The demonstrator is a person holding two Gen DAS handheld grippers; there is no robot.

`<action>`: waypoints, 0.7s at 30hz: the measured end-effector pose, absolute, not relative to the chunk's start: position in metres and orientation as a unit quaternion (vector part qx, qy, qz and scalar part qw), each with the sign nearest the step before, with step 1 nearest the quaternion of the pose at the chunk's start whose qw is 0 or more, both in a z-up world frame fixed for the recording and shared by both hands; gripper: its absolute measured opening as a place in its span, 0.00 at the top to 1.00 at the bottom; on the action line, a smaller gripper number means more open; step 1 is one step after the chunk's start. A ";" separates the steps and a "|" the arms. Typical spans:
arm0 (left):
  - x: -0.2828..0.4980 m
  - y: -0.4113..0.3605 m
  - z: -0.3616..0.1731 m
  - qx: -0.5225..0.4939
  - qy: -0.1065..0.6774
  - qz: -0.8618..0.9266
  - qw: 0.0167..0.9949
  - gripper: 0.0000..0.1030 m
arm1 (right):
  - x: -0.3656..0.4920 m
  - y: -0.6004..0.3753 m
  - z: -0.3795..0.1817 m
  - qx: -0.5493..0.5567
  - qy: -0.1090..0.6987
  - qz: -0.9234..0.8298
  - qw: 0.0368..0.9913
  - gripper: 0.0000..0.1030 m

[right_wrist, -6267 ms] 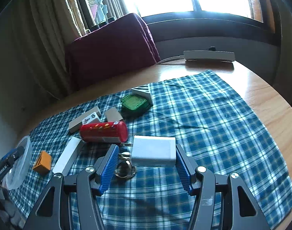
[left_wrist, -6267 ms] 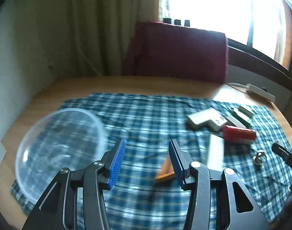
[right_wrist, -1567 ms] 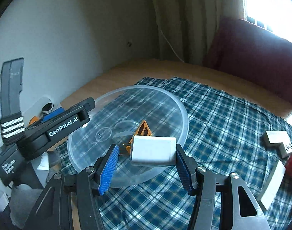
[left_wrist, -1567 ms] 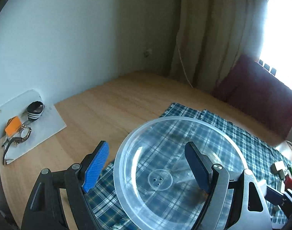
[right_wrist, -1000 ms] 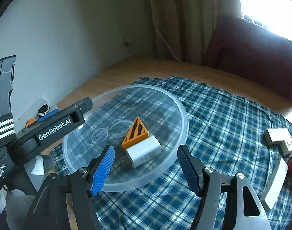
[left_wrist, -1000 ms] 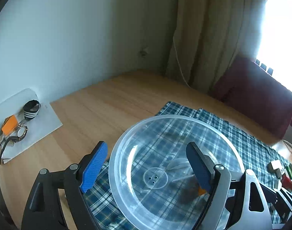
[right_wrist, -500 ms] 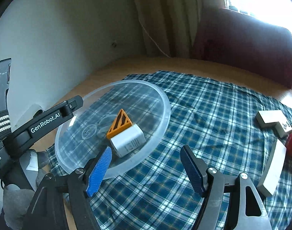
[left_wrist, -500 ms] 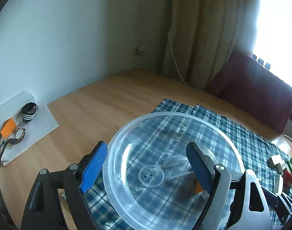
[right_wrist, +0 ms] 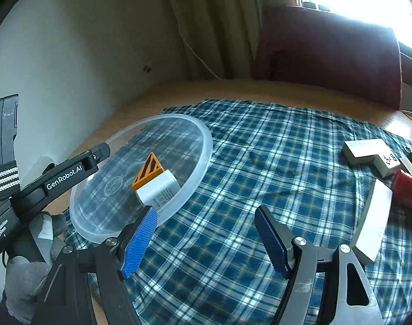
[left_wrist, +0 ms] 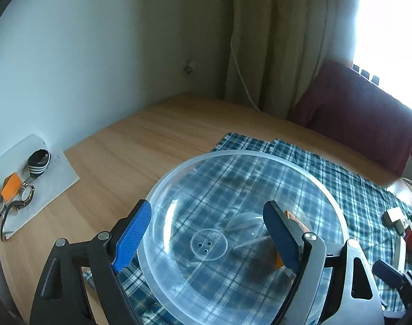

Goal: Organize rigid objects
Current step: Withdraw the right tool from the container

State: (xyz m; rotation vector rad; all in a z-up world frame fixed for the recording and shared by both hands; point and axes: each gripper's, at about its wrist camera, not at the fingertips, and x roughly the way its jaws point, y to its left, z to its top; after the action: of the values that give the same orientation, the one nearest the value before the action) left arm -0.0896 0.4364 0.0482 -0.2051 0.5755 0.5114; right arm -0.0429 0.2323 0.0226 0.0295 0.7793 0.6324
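resting in the clear bowl (right_wrist: 198,159) at the cloth's (right_wrist: 273,168) left edge are an orange triangle (right_wrist: 147,170) and a white charger (right_wrist: 158,191), touching. right gripper (right_wrist: 206,239) hangs nearby, jaws wide and empty. left gripper (left_wrist: 206,233) jaws spread around the bowl.

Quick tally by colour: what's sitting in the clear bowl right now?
Orange: 1, the triangular block
White: 1, the charger block, lying against the triangular block
Total: 2 in the clear bowl
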 end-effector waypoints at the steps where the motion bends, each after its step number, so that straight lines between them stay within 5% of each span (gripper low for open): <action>1: -0.089 0.436 0.048 -0.097 0.280 0.250 0.922 0.17 | -0.044 0.230 0.023 0.014 0.374 0.302 0.877 0.24; 21: -0.084 0.406 0.050 -0.052 0.282 0.240 0.928 0.17 | -0.044 0.183 0.028 0.037 0.375 0.268 0.887 0.24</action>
State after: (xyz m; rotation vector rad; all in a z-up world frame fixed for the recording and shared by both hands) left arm -0.0841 0.4062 0.0501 -0.1056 0.5783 0.4913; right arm -0.0444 0.1826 0.0279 0.0771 0.7804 0.5571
